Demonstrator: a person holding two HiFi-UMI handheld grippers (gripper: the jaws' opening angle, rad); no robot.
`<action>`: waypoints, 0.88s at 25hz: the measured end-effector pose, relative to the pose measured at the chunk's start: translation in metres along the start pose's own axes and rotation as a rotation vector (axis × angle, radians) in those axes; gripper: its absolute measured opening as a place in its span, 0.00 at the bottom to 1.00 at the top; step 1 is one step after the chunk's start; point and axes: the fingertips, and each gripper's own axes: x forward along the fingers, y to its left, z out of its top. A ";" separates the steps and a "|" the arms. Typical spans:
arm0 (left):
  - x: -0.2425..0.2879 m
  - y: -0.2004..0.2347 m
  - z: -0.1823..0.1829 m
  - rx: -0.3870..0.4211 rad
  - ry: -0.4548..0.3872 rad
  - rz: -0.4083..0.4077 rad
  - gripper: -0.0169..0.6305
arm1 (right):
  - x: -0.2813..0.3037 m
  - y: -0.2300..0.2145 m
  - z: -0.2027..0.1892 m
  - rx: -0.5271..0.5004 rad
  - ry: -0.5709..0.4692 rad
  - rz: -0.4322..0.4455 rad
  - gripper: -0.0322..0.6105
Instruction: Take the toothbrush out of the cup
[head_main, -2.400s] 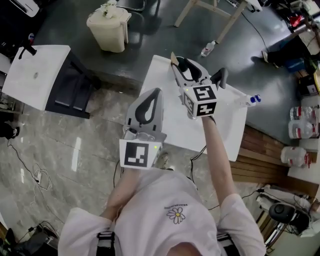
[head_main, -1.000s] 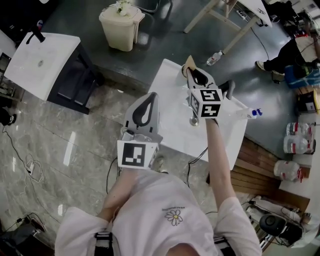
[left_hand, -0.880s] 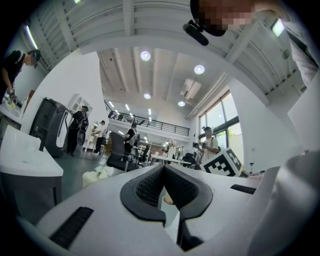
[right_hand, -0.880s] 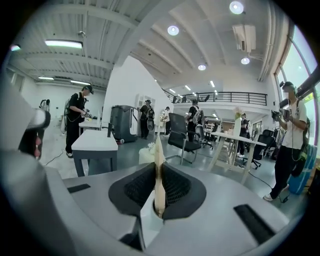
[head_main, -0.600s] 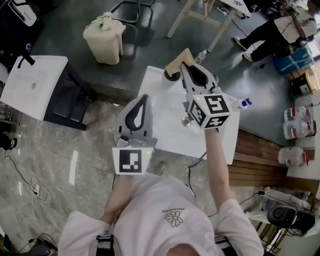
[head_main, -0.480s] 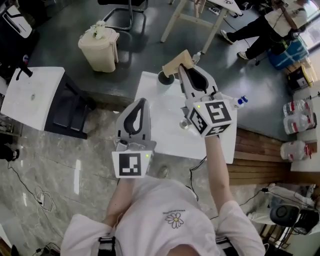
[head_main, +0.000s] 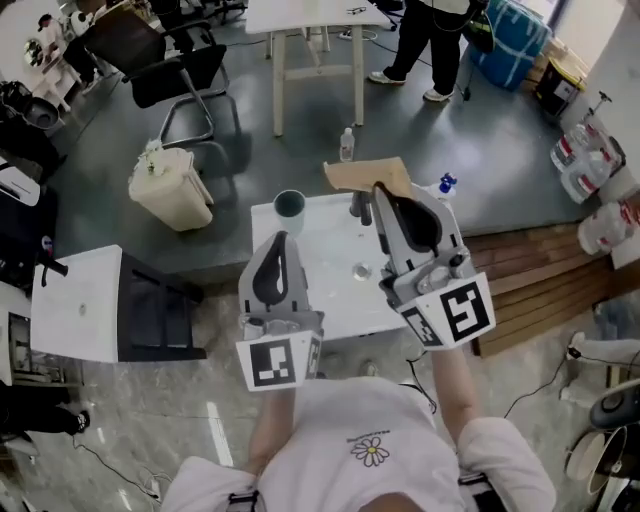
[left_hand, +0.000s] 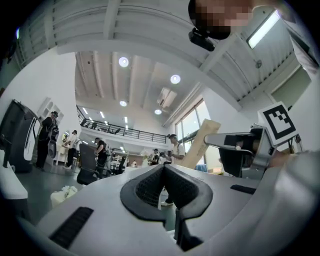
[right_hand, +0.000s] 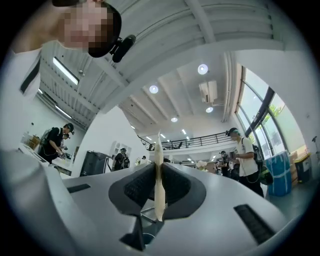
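R gripper (head_main: 371, 197) clenched on tan flat piece (head_main: 362, 174), clear of cup (head_main: 289, 205); L gripper (head_main: 278, 241) closed, empty.

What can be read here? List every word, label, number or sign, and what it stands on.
No text is legible.
Shirt print: lettering above a daisy, too small to read.
Marker cubes: black-and-white square patterns, no letters.
Floor bottle: too small to read.

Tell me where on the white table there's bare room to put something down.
Bare: the middle of the white table, between the cup at its far left corner and the small metal piece. The right side is hidden beneath the right claw and the tan piece it grips; a bottle stands by that far corner.
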 end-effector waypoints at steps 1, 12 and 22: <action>0.003 -0.006 0.003 0.014 -0.008 -0.022 0.05 | -0.011 -0.005 0.003 -0.005 -0.009 -0.027 0.11; 0.016 -0.060 0.022 0.026 -0.086 -0.168 0.05 | -0.128 -0.047 -0.005 0.053 0.014 -0.339 0.11; 0.017 -0.092 0.020 0.017 -0.083 -0.228 0.05 | -0.161 -0.056 -0.021 0.079 0.061 -0.409 0.11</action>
